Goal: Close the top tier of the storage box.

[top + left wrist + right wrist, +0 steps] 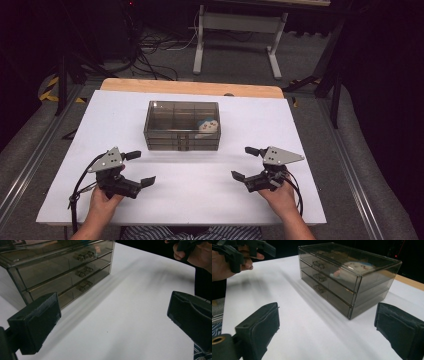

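Near the white table's front edge, both black grippers, left and right, are being held released, empty, facing the smoky transparent plastic three-drawer box.

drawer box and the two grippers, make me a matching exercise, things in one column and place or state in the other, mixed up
Things
1. smoky clear drawer box
2. white and blue soft toy
3. left gripper
4. right gripper

Places or states
A. open, above the table's near left part
B. inside the top drawer, right end as the high view shows it
C. open, above the table's near right part
D. standing at the middle of the white table, all three drawers shut

Pairs: 1-D, 2-B, 3-A, 4-C
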Tool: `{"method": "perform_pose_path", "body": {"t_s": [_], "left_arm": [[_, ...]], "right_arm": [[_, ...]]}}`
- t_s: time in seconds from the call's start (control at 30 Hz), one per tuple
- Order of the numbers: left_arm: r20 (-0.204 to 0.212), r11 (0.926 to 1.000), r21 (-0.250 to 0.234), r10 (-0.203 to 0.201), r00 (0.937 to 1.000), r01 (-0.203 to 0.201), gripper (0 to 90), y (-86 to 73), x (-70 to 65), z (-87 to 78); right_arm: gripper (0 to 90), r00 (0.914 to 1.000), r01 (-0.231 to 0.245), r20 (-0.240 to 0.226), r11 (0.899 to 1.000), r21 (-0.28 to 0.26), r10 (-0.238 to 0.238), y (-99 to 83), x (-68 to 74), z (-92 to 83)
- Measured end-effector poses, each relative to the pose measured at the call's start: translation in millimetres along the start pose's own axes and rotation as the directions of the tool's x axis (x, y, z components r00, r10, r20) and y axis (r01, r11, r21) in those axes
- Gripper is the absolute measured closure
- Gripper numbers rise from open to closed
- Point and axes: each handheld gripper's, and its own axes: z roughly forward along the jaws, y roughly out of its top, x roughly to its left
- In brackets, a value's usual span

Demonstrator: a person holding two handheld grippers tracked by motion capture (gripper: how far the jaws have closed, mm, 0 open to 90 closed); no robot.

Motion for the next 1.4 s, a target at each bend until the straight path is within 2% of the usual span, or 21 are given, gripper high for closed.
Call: {"method": "perform_pose_path", "body": {"t_s": [0.03,0.07,0.1,0.17,0.27,0.3,0.37,0.43,0.53,0.57,0.67,0.83,0.93,1.07,1.23,1.4], "left_arm": [[0.000,1.0000,0.000,0.000,1.0000,0.000,0.1,0.0,0.0,0.0],[-0.019,0.9996,0.020,0.018,0.9997,-0.018,0.1,-4.2,-0.5,-0.8],[-0.021,0.9994,0.029,0.019,0.9996,-0.018,0.1,-5.8,-0.4,-1.2],[-0.025,0.9993,0.030,0.022,0.9994,-0.022,0.1,-8.5,0.5,-1.8],[-0.036,0.9995,0.030,0.015,0.9992,-0.014,0.1,-14.4,1.4,-2.4],[-0.058,0.9998,0.014,0.012,0.9983,-0.011,0.1,-17.8,1.1,-2.9],[-0.059,1.0000,-0.004,0.000,0.9983,0.000,0.1,-21.0,2.3,-1.4],[-0.048,0.9999,-0.001,-0.014,0.9987,0.014,0.1,-23.4,4.1,1.5],[-0.047,0.9998,0.015,-0.008,0.9988,0.009,0.1,-24.1,4.2,4.7],[-0.054,0.9997,0.024,0.007,0.9985,-0.006,0.1,-23.9,3.2,6.0],[-0.055,0.9996,0.023,0.017,0.9983,-0.016,0.1,-22.9,2.7,6.7],[-0.076,0.9998,0.022,0.002,0.9971,0.000,0.1,-22.5,7.4,6.6],[-0.064,0.9997,0.014,-0.019,0.9978,0.020,0.1,-23.4,10.4,5.7],[-0.057,0.9999,0.014,-0.008,0.9983,0.009,0.1,-23.3,11.6,5.9],[-0.046,0.9995,0.022,-0.021,0.9987,0.022,0.1,-23.7,12.7,7.0],[-0.044,0.9996,0.023,-0.014,0.9989,0.015,0.1,-23.6,11.6,6.9]], "right_arm": [[6.6,1.0000,0.000,0.000,1.000,0.000,0.000,0.0,0.0,0.0],[6.6,1.0000,-0.006,0.005,1.000,0.001,0.006,-3.6,-0.7,-0.9],[6.5,0.9999,-0.008,0.007,1.000,-0.002,0.008,-5.3,-0.7,-1.5],[6.5,0.9999,-0.012,0.005,1.000,-0.006,0.012,-9.0,-0.5,-2.5],[6.4,0.9999,-0.016,-0.001,1.000,0.002,0.016,-13.7,0.0,-3.0],[6.4,0.9997,-0.023,-0.003,1.000,0.018,0.023,-19.8,0.6,-2.5],[6.3,0.9996,-0.028,-0.008,0.999,0.029,0.029,-26.5,1.2,-1.5],[6.3,0.9994,-0.033,-0.006,0.999,0.037,0.033,-32.3,2.3,-0.3],[6.1,0.9994,-0.034,-0.007,0.999,0.039,0.034,-38.4,2.4,1.8],[6.0,0.9995,-0.031,-0.004,0.999,0.043,0.031,-39.7,2.4,2.4],[5.2,0.9992,-0.040,-0.007,0.998,0.038,0.040,-44.7,0.9,4.0],[4.4,0.9990,-0.044,-0.001,0.999,0.029,0.044,-49.4,0.3,5.9],[4.0,0.9995,-0.031,0.003,0.999,0.037,0.031,-50.5,1.5,8.3],[3.8,0.9997,-0.023,0.003,0.999,0.041,0.023,-50.8,2.4,9.5],[3.8,0.9999,-0.017,-0.004,0.999,0.045,0.017,-50.7,2.8,11.0],[3.7,0.9996,-0.025,-0.009,0.999,0.042,0.026,-50.5,1.6,10.7]]}}
